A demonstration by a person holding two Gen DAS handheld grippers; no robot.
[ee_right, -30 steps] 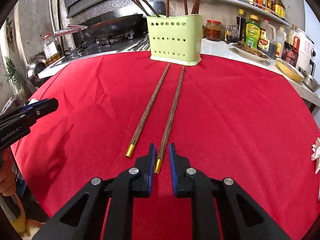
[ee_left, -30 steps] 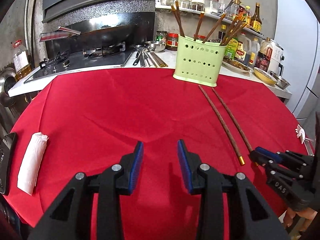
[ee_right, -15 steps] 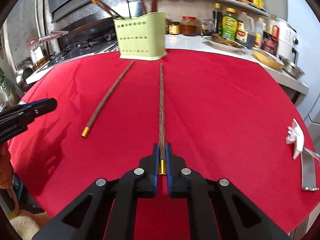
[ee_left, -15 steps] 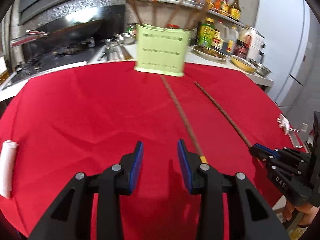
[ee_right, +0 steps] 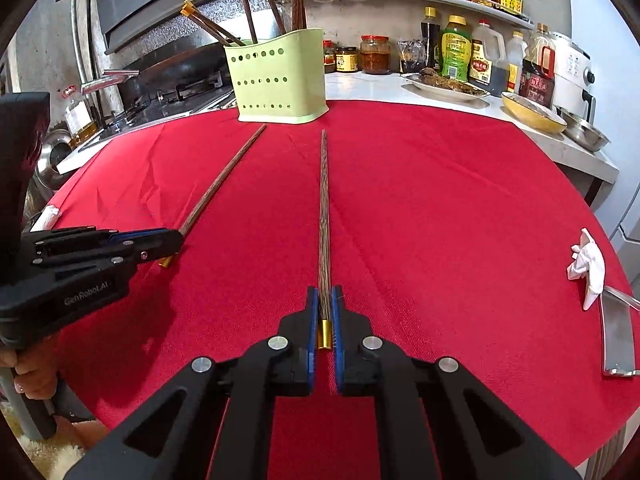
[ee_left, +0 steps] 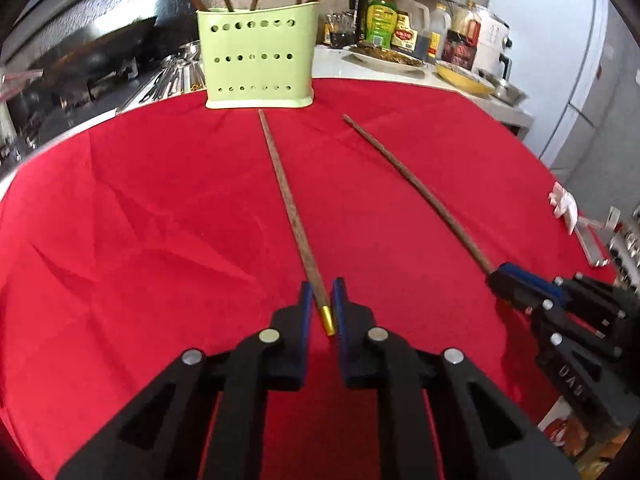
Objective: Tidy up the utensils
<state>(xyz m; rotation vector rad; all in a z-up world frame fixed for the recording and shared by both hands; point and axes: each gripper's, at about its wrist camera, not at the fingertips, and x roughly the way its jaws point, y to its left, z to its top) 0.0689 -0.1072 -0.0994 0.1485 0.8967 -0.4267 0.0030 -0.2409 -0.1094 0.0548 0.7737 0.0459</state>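
Chopsticks, two of them, lie on the red tabletop (ee_right: 440, 208), tips toward the green holder at upper centre of both views. Left chopstick (ee_left: 292, 216) runs up the middle of the left wrist view; left tongs (ee_left: 320, 300) have just been closing and now sit narrow around its gold-capped end, pads against the wood or very nearly so. Right chopstick (ee_right: 323, 216) runs up the middle of the right wrist view; right tongs (ee_right: 325, 304) are clamped narrow on it just above its gold cap. Both sticks look to be flat on the cloth, not lifted yet, though I can't be sure under the tongs.

Handling, my guess: long, thin, stiff wood, very light, hard and a bit slick, will roll or pivot if pinched off-centre. Gripped at the thick capped end the long tip will swing, so the grip needs to stay square and firm. That end is the right place to hold, since the tips go down into the holder.

Holder (ee_right: 276, 76): pale green plastic, perforated walls, open top, standing upright at the far edge of the tabletop. Already has several matching chopsticks leaning in it, caps up. Room left inside seems fine; inner dividers I can't see.

Crumpled white tissue (ee_right: 586, 268) at right edge, unrelated.
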